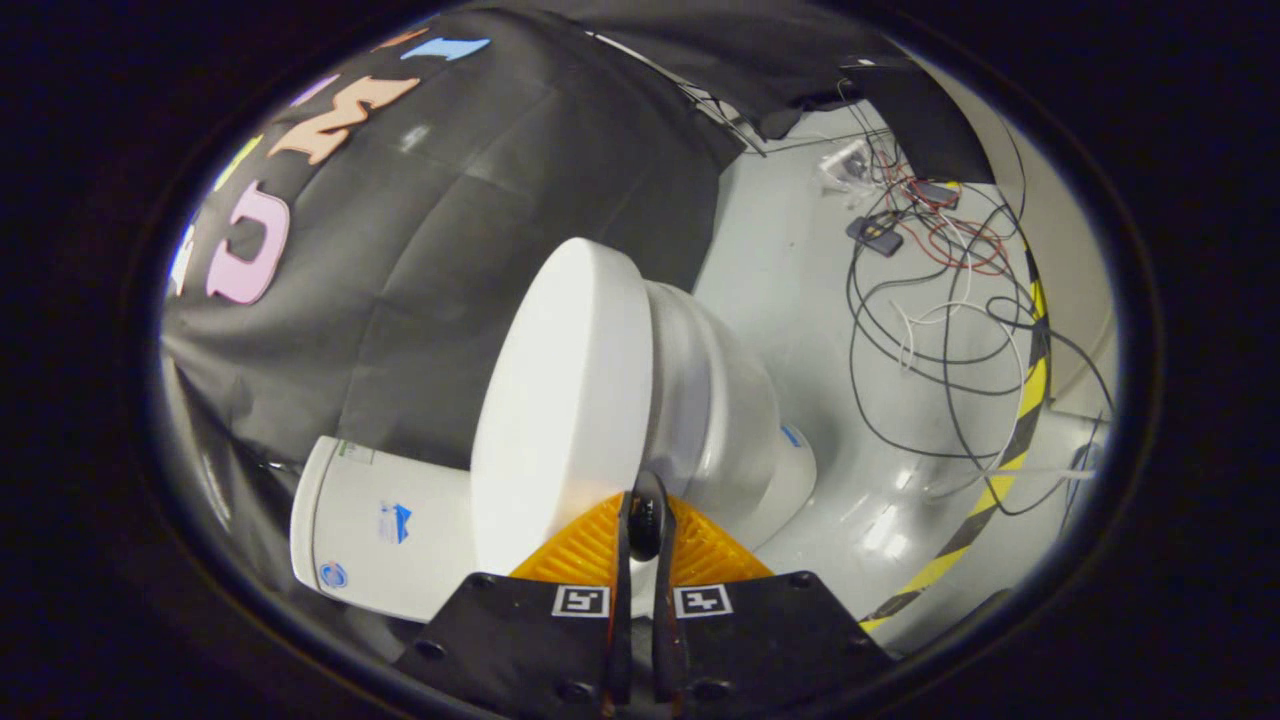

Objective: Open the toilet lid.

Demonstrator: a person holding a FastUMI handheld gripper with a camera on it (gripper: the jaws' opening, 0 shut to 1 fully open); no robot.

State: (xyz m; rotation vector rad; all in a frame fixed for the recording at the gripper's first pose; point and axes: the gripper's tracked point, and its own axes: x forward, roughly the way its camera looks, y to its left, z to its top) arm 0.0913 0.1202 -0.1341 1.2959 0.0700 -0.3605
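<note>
The gripper [643, 500] is seen with its fingers drawn almost together, tips meeting at the front rim of the toilet lid [560, 400], which is lying closed on the bowl [725, 410] just ahead. Small blue stickers are spotted on the tank [375, 520], their print too small to be read. Beyond, a glossy grey floor [790, 290] is crossed by loose cables [930, 300] and yellow-black hazard tape [1000, 470].
</note>
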